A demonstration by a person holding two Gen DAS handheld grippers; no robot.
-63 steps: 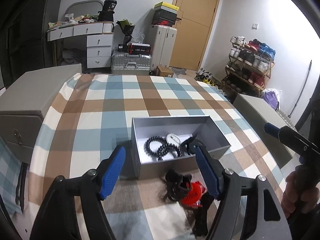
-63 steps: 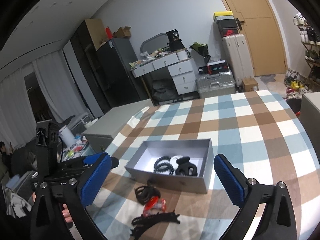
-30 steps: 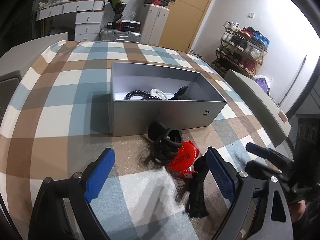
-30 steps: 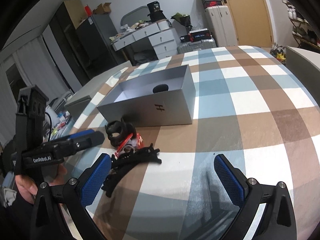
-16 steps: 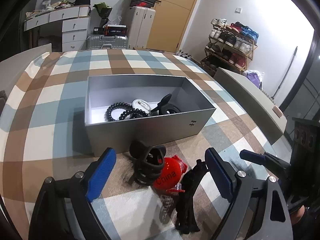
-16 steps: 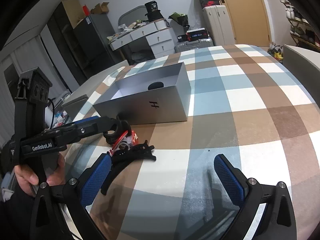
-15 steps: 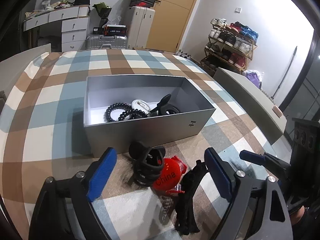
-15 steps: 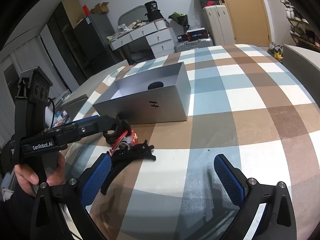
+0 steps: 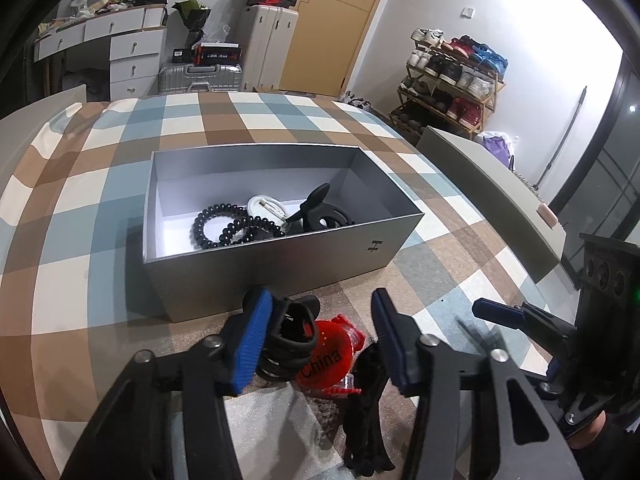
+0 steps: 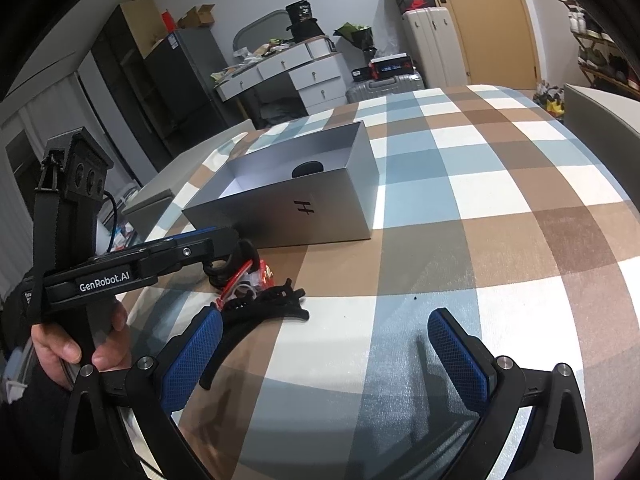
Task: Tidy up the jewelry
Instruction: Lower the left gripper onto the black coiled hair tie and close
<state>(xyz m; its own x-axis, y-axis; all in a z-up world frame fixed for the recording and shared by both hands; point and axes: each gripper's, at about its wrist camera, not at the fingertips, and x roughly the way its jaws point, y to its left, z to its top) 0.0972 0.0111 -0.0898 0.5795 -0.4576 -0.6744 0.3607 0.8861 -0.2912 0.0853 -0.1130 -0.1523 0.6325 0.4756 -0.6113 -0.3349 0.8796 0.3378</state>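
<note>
Item: black hair claw (image 9: 290,338), lying just ahead of the left hand-held gripper (image 9: 318,338), its jaws closing around it, pads not visibly pinching (red badge (image 9: 330,356) crowding alongside). Advice: be gripping the claw alone before lifting toward the grey box (image 9: 280,256) beyond. Right hand-held gripper (image 10: 324,354): standing spread, empty.

Left gripper (image 9: 318,332) angled down just before the grey box (image 9: 280,256), jaws just closing; right gripper (image 10: 324,354) spread wide beside it.

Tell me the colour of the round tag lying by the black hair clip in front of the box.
Red, with "China" in dark letters; the round tag shows best in the left wrist view.
</note>
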